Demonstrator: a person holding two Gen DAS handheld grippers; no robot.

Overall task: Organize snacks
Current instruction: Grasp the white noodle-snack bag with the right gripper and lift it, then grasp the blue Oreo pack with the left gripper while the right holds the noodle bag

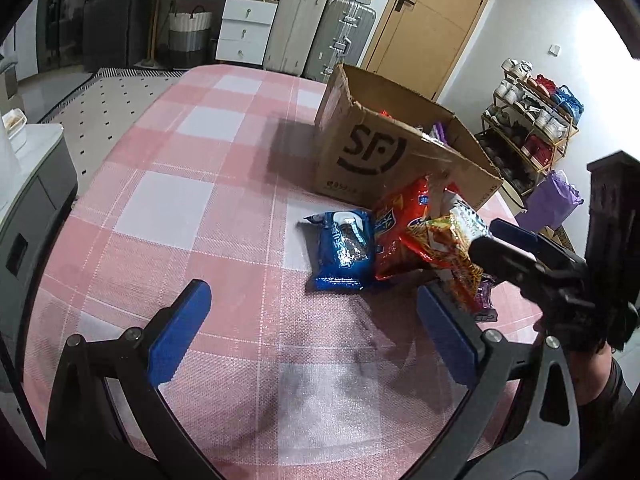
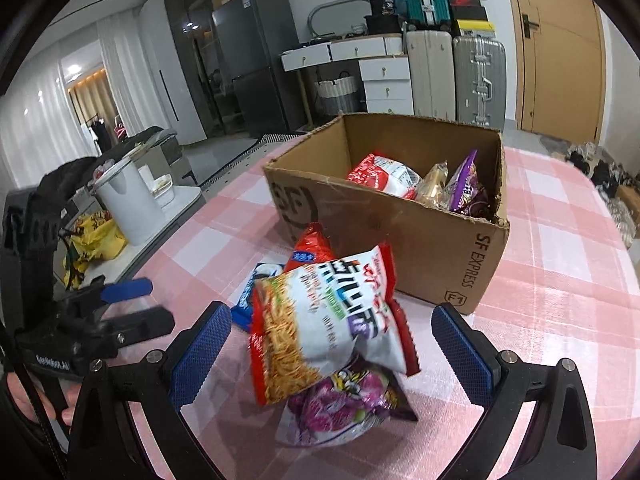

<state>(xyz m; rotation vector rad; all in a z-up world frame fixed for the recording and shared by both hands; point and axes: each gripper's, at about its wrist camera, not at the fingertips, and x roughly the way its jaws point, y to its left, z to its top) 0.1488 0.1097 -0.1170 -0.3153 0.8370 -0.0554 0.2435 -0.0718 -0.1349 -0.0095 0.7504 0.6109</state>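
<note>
Only the right view looks inside the box [image 2: 424, 240]. The noodle bag [image 2: 324, 320] sits mid-frame between the right gripper's [image 2: 332, 350] wide-open fingers. The left gripper [image 1: 312, 328] is open too, empty.

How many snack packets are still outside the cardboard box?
4: noodle-snack bag on top, purple packet beneath it, red bag behind, blue cookie pack beside. Others may be hidden underneath.

Light: dim, even indoor light; bright window glow through curtains [image 2: 48, 92] at 10 o'clock.
Shadows: soft, beside the cardboard box [image 1: 384, 148] on the worktop [image 1: 192, 208].
Blur: slight on the noodle packet [image 2: 324, 320].
Edges: fisheye bending, black corners.
</note>
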